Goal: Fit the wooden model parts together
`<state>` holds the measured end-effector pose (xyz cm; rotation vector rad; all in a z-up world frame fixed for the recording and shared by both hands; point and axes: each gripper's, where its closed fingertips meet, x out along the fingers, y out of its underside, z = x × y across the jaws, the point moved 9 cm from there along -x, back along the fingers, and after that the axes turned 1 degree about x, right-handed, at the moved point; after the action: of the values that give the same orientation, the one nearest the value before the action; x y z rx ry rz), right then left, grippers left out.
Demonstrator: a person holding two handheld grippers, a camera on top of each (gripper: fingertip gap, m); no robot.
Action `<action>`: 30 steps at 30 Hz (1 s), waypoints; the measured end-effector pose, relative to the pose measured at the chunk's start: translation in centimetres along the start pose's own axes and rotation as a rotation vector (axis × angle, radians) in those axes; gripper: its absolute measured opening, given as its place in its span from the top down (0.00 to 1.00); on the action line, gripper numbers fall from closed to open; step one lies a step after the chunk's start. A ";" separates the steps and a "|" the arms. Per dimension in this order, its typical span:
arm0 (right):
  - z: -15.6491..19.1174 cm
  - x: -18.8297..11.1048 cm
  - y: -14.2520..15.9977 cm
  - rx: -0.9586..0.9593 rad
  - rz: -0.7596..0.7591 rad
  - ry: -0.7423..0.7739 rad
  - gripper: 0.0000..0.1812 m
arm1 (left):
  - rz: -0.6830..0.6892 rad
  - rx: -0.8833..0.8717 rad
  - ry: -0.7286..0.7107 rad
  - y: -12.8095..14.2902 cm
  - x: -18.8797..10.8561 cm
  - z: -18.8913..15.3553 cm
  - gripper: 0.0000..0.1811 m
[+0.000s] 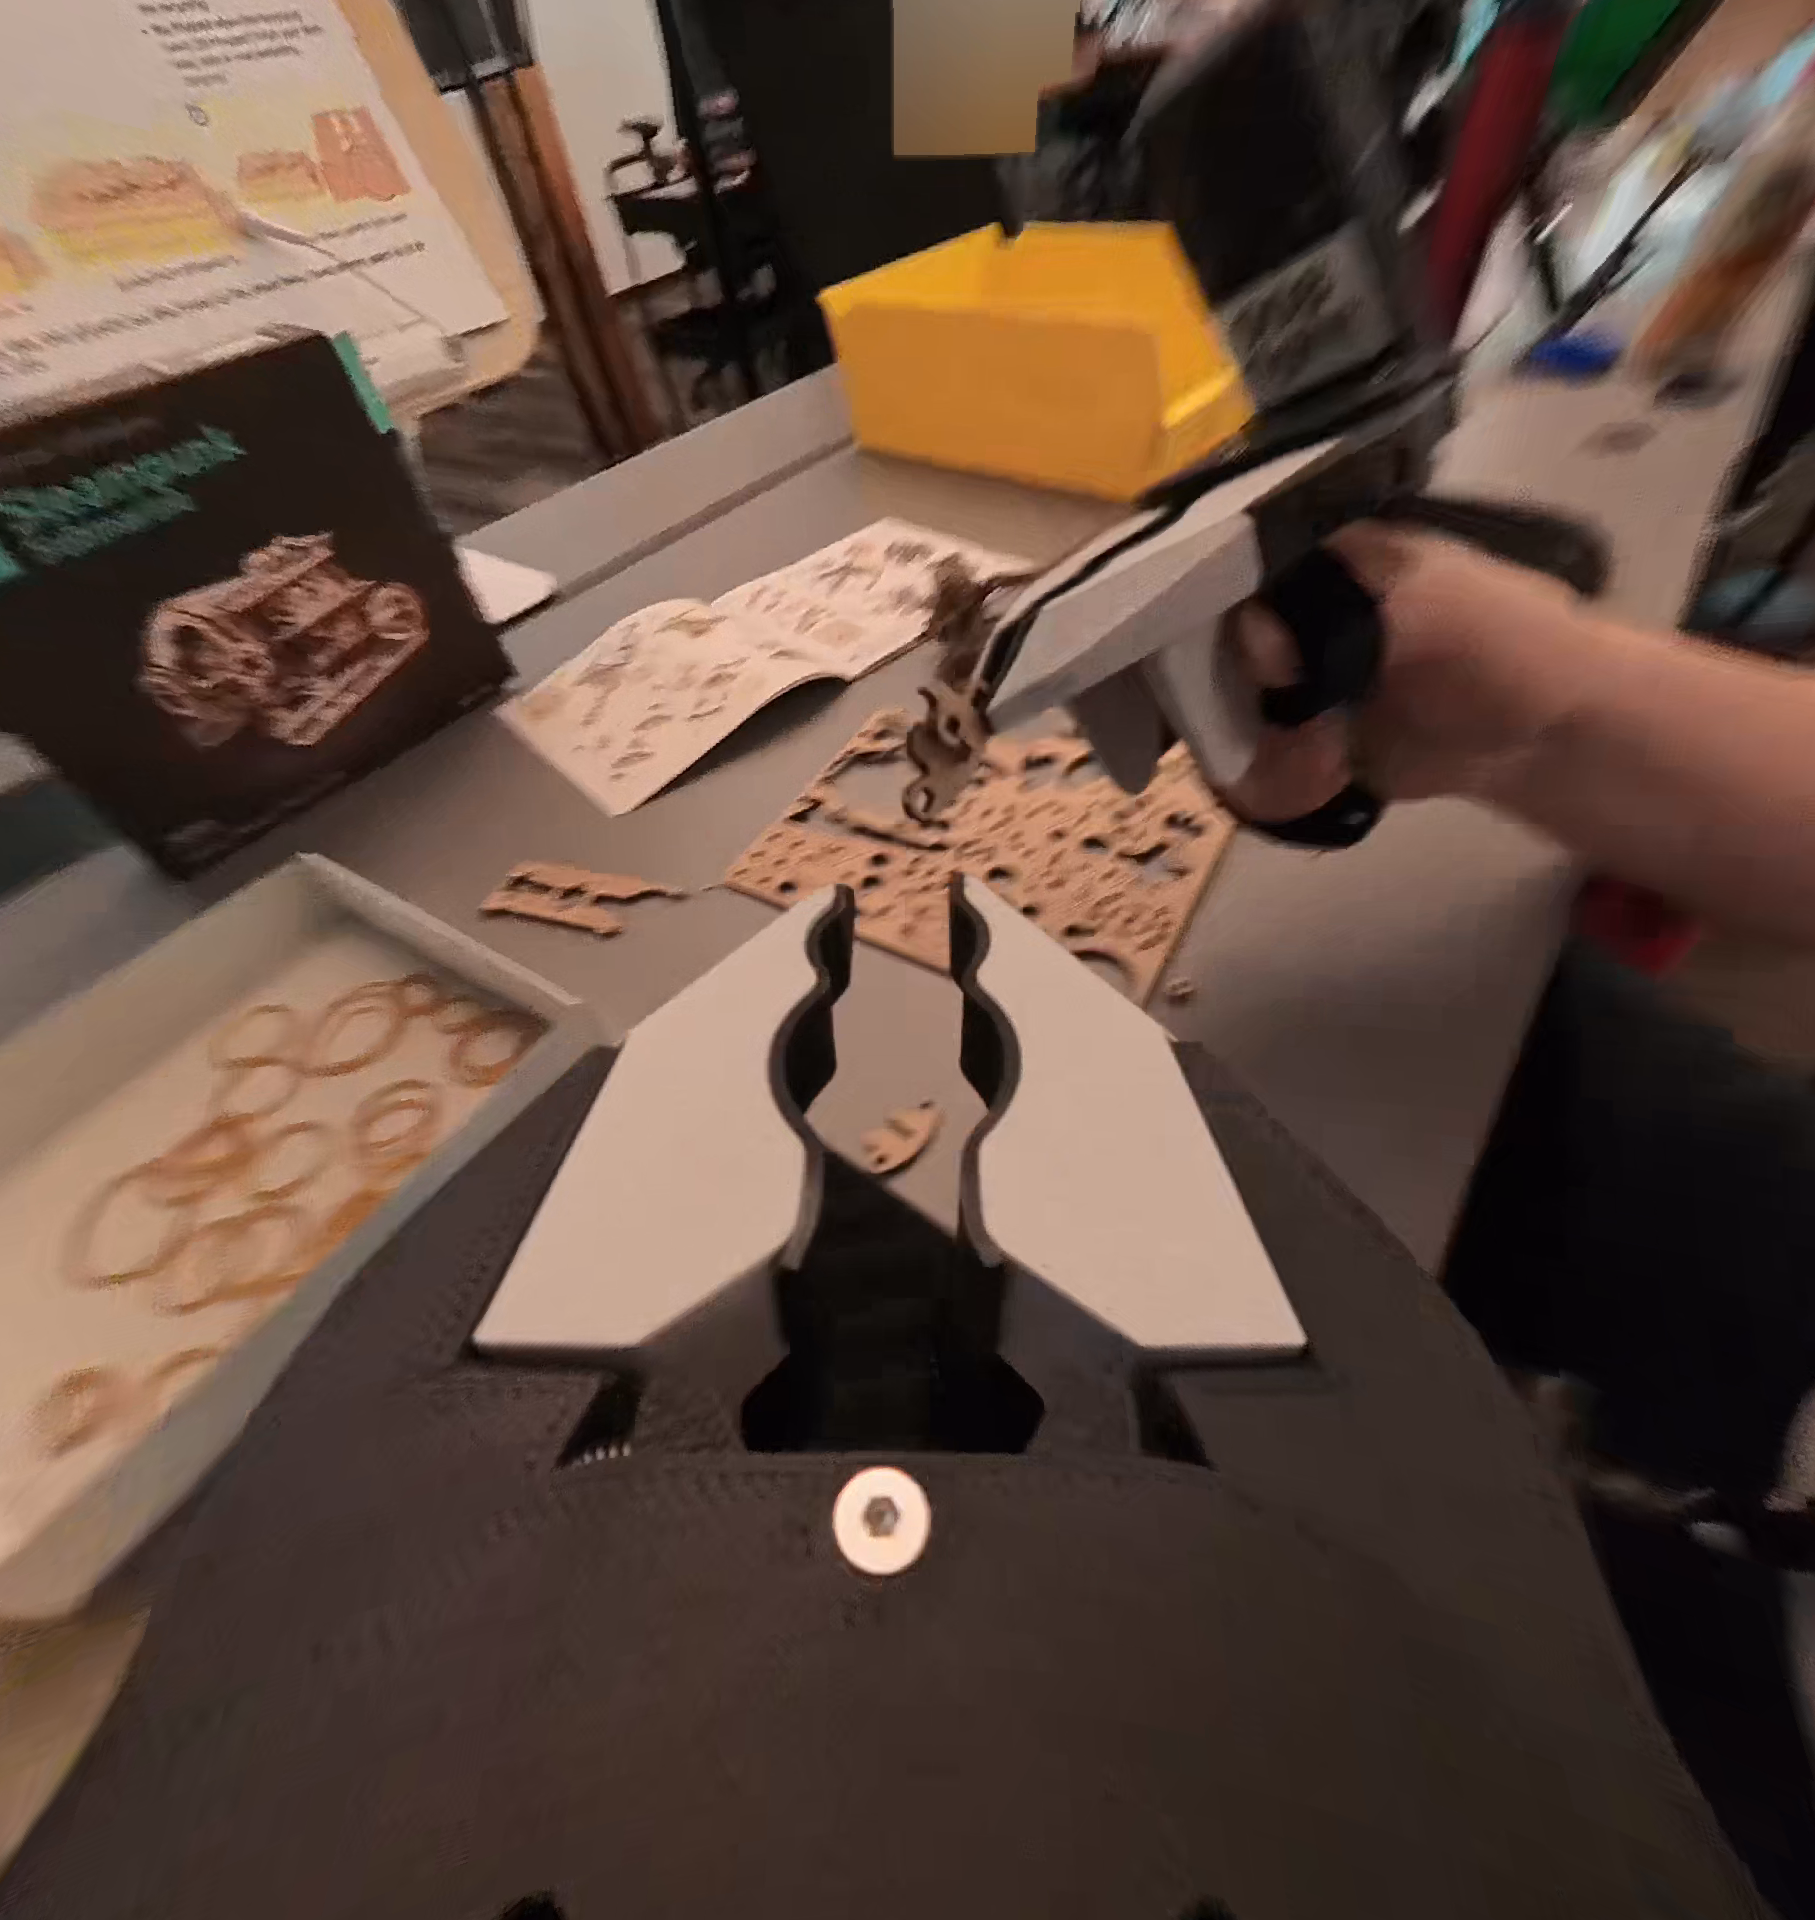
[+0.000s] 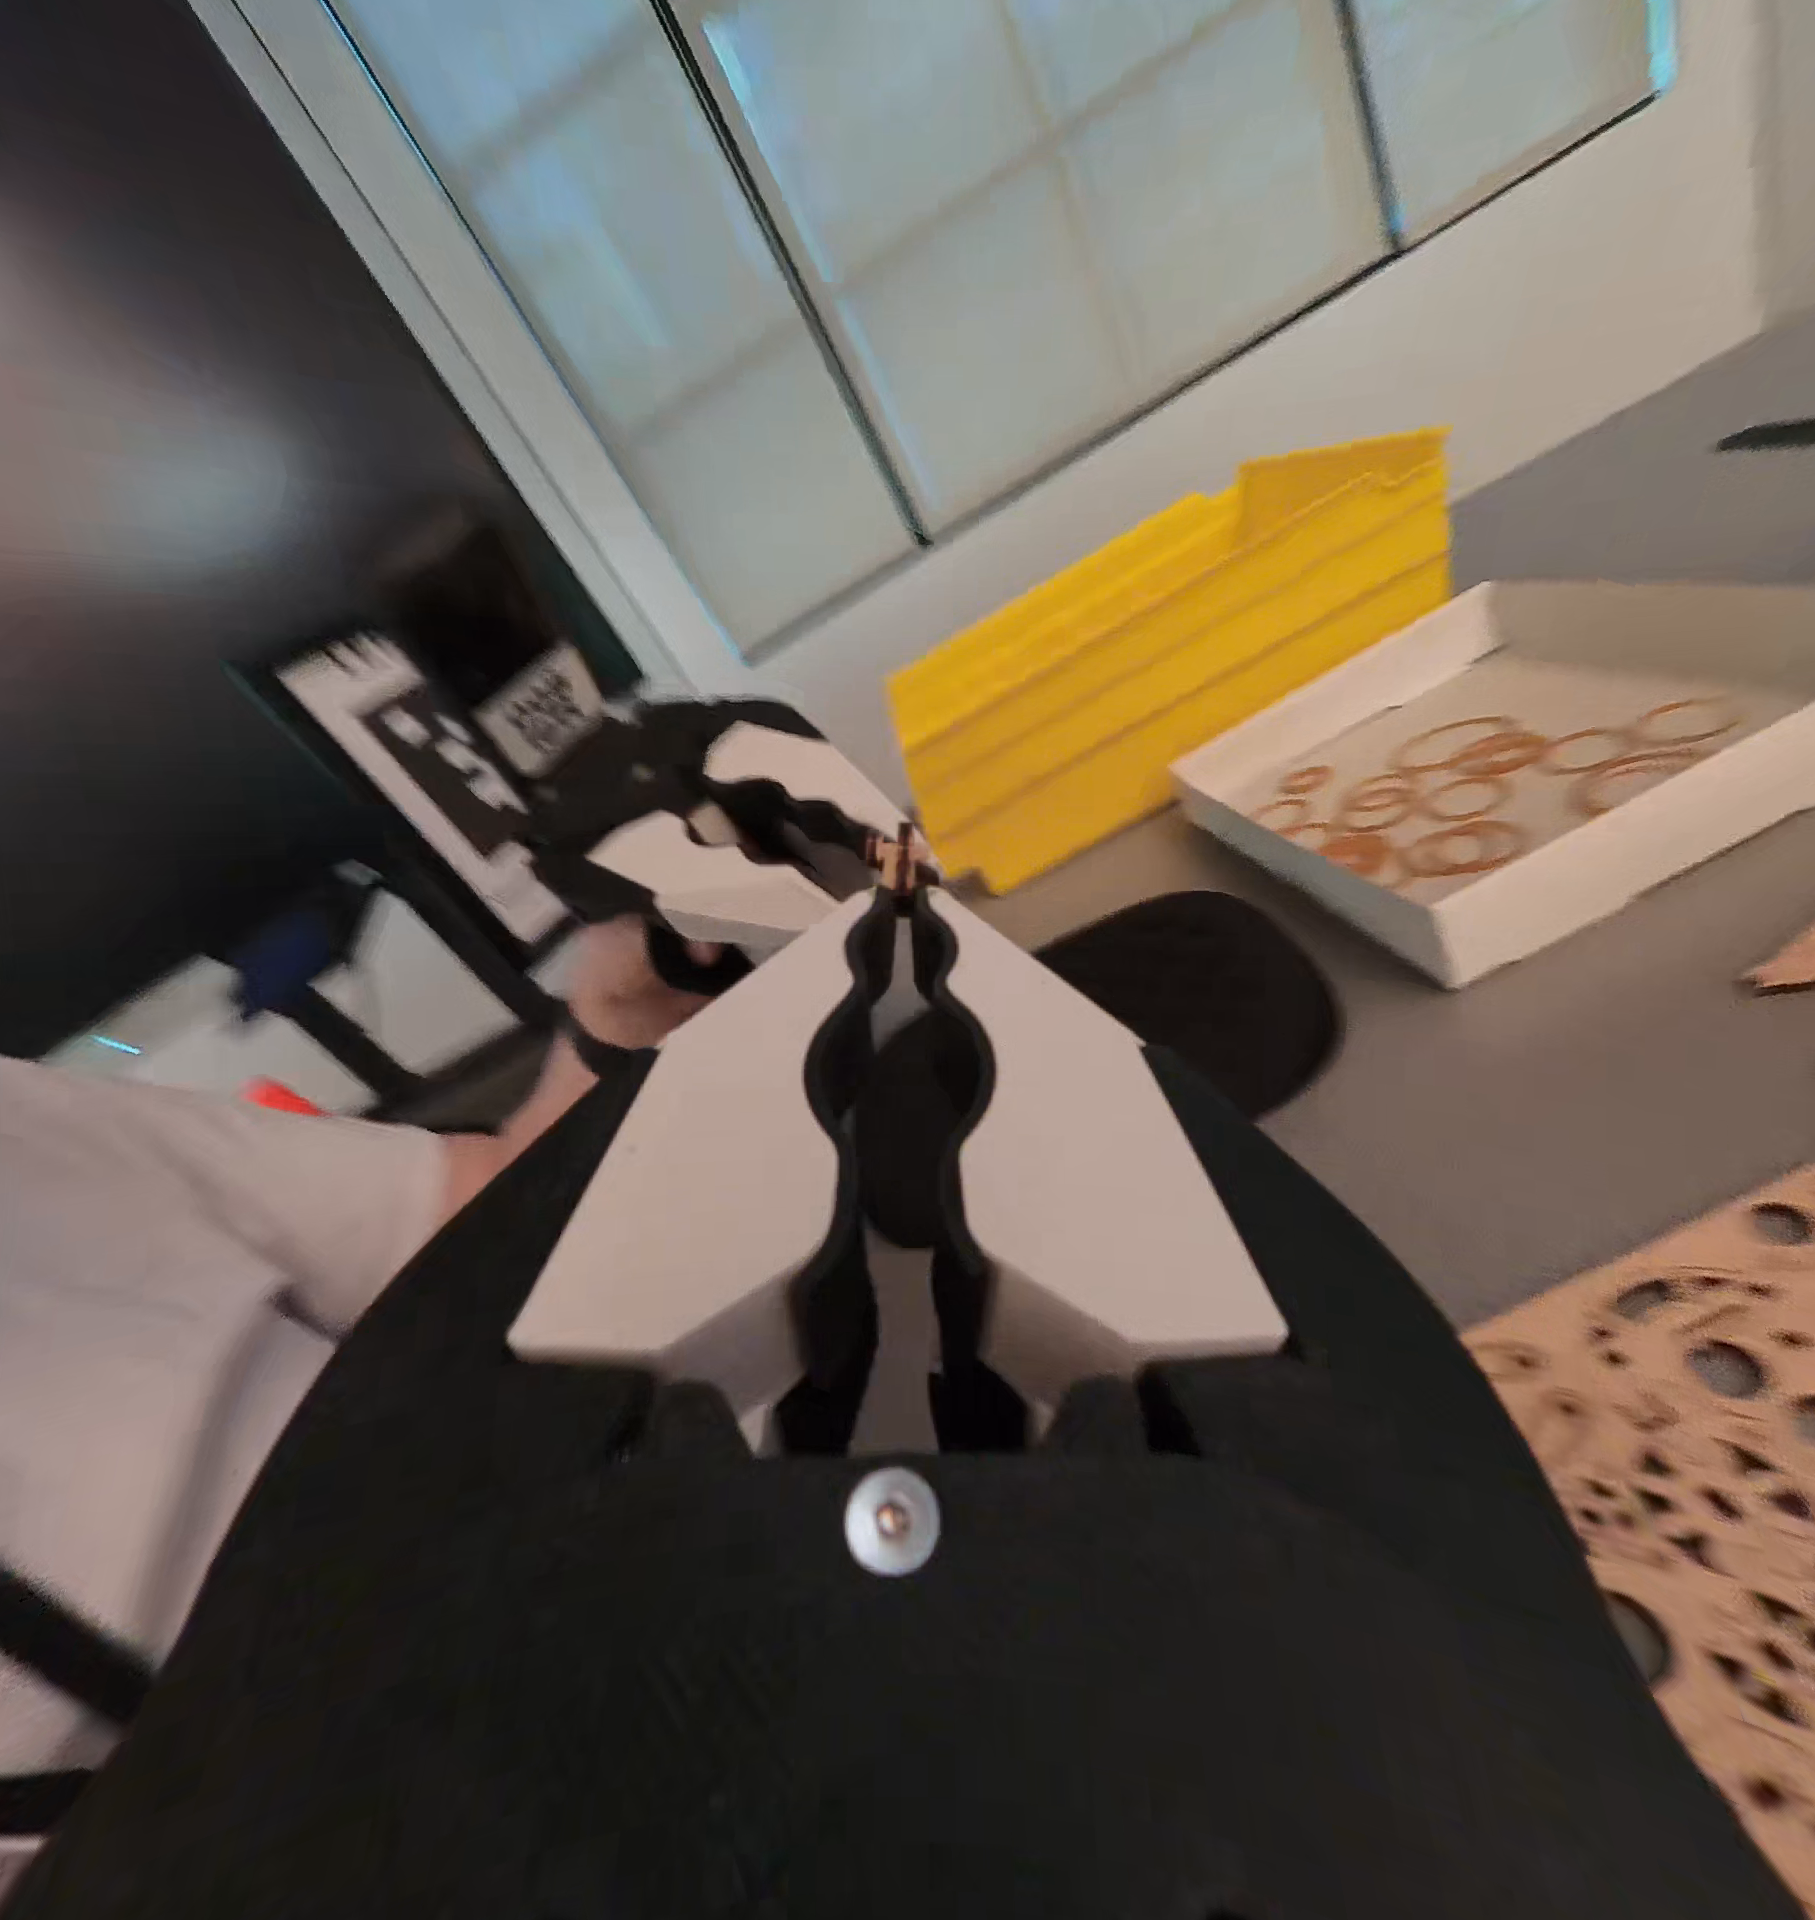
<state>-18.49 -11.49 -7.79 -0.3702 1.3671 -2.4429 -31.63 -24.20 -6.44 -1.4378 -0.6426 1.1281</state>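
Observation:
My right gripper [image 2: 898,906] is shut on a small dark wooden part [image 2: 901,862], seen edge-on at its tips. In the left wrist view it [image 1: 991,649] comes in from the right in a person's hand, and the curly wooden part [image 1: 947,717] hangs from it above the punched wooden sheet [image 1: 996,862]. My left gripper [image 1: 901,902] is open and empty, low over the grey table, just short of that sheet. A small loose wooden piece [image 1: 901,1135] lies on the table between its fingers. In the right wrist view the left gripper's fingers [image 2: 768,758] sit just beyond the held part.
A white tray [image 1: 446,935] of wooden rings stands left; it also shows in the right wrist view [image 2: 1505,904]. Behind are a dark kit box [image 1: 207,603], an open booklet [image 1: 737,644] and a yellow bin [image 1: 1028,353]. A wood offcut [image 1: 570,896] lies near the sheet [image 2: 1661,1455]. Both grippers' tips are close together, under 4 cm apart.

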 end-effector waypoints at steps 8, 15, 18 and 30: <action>-0.5 0.3 1.0 0.186 -0.040 -0.157 1.00 | -0.165 -0.346 0.263 0.8 0.5 0.7 0.99; -0.9 0.9 1.4 0.209 -0.012 -0.221 1.00 | -0.217 -0.410 0.388 1.4 0.5 0.7 1.00; -1.1 1.3 1.7 0.211 0.013 -0.233 1.00 | -0.249 -0.448 0.422 1.5 0.5 1.0 1.00; -1.5 1.7 2.0 0.225 0.041 -0.236 1.00 | -0.275 -0.475 0.393 2.5 -0.1 1.8 0.91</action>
<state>-20.31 -11.98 -10.11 -0.5476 0.9838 -2.3972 -33.76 -24.02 -8.58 -1.8420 -0.8267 0.4695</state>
